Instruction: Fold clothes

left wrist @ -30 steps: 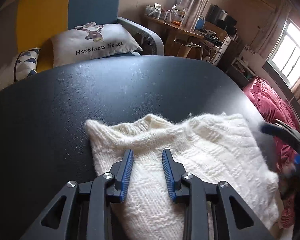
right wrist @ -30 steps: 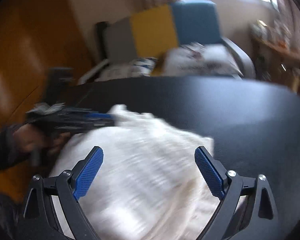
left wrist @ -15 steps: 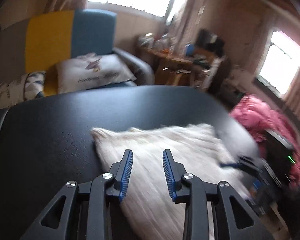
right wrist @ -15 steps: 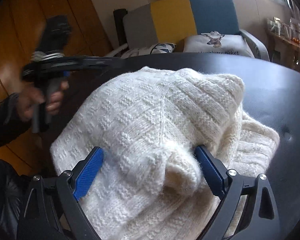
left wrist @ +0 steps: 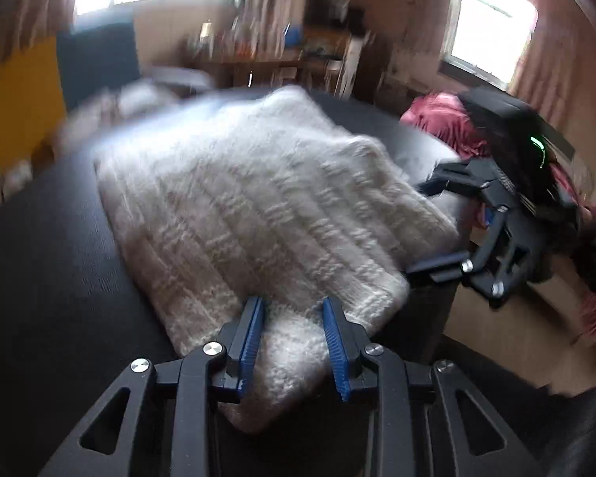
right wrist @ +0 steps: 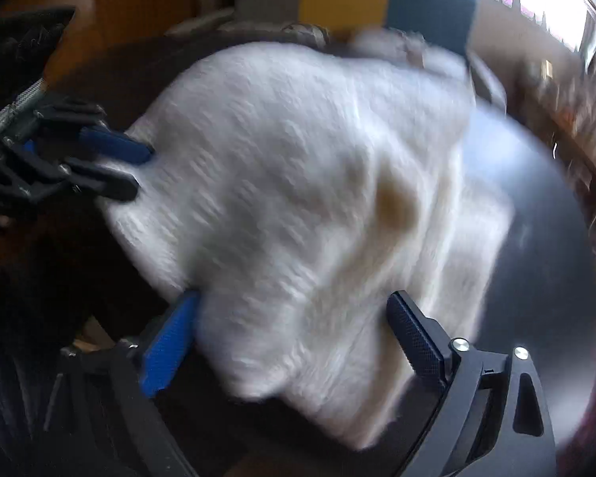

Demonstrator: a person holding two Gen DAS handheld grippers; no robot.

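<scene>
Left tongs (left wrist: pixel 294 342): your pads stand about halfway apart with the near edge of the white knitted sweater (left wrist: pixel 250 214) bunched between them. From the right wrist view the same tongs (right wrist: pixel 133 171) bite the sweater's left edge, so you have hold of it.
Sweater: it lies folded in thick layers on the black worktop (left wrist: pixel 51 262), its near corner hanging over the worktop's front edge.
Right tongs (right wrist: pixel 294 338): yours gape wide, one pad at each side of the sweater's near fold. Blur hides whether the pads press the knit, so you cannot count this as a grip. From the left wrist view these tongs (left wrist: pixel 421 230) sit at the sweater's right edge, spread.
Risk, slipping layers: the knit is bulky and springy. If you pull with only the left side gripped, the upper layers may slide off the lower ones and undo the fold.
Risk, edge: the overhanging corner could drag the bundle off the worktop if you let go too soon.
Risk, collision: both tongs work the same near edge, so you could knock them together.
Only in the left view: the pink bedding (left wrist: pixel 441 119) beyond the worktop's right side and the hand (left wrist: pixel 592 230) carrying the right tongs.
Only in the right view: a shadowed hollow (right wrist: pixel 393 202) in the sweater's top layer, which shows it is not lying flat.
</scene>
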